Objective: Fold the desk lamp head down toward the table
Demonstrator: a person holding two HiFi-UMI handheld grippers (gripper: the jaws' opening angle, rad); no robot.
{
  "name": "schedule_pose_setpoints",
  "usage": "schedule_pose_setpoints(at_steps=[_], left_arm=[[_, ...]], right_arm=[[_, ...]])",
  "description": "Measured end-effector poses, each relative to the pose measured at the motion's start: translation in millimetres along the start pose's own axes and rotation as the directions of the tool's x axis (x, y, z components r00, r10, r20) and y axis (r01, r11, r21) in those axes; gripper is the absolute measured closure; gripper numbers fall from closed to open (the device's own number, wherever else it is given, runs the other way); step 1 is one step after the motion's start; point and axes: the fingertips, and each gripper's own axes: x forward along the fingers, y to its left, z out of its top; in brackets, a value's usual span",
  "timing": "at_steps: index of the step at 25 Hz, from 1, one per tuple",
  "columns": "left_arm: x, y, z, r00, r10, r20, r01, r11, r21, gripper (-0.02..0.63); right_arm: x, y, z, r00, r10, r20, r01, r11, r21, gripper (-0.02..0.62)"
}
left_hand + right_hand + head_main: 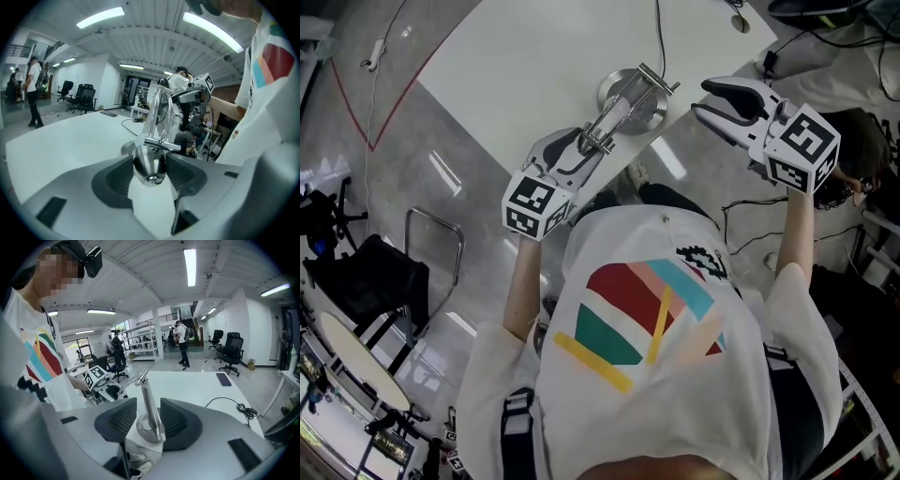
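A chrome desk lamp stands near the corner of the white table. Its round base rests on the table, and its arm slants toward me. My left gripper is shut on the lamp head, a shiny cone wedged between both pads. My right gripper hovers open off the table corner, to the right of the base and apart from it. In the right gripper view the lamp post and base show through the wide gap of that gripper, touching neither pad.
The lamp's black cable runs across the table to the far side. A phone and a coiled cord lie on the table. A black chair stands on the floor at left. People stand in the background.
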Motion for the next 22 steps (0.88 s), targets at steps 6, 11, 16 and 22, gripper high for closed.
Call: schedule_pose_setpoints(at_steps=[6,11,16,22], left_arm=[[-50,18,23,0.964,0.162,0.211,-0.123,0.975,-0.188,0.353],[-113,36,138,0.816,0.248,0.523,-0.18,0.968,-0.177,0.441],[-151,15,253,0.578,0.25,0.777,-0.233,0.963,-0.137,0.563],[-139,-22,288,0.572,0.204,0.795,-0.218,0.972,-0.092,0.563]], right_arm=[[-15,9,38,0.986,-0.009,0.164,0.014,1.0,-0.027,0.434],[-34,3,115,0.894,-0.21,0.396,0.238,0.971,-0.02,0.434],[-72,6,180,0.642,-0.361,0.677,0.377,0.917,0.131,0.434],[-69,20,179,0.608,-0.394,0.69,0.346,0.913,0.216,0.434]])
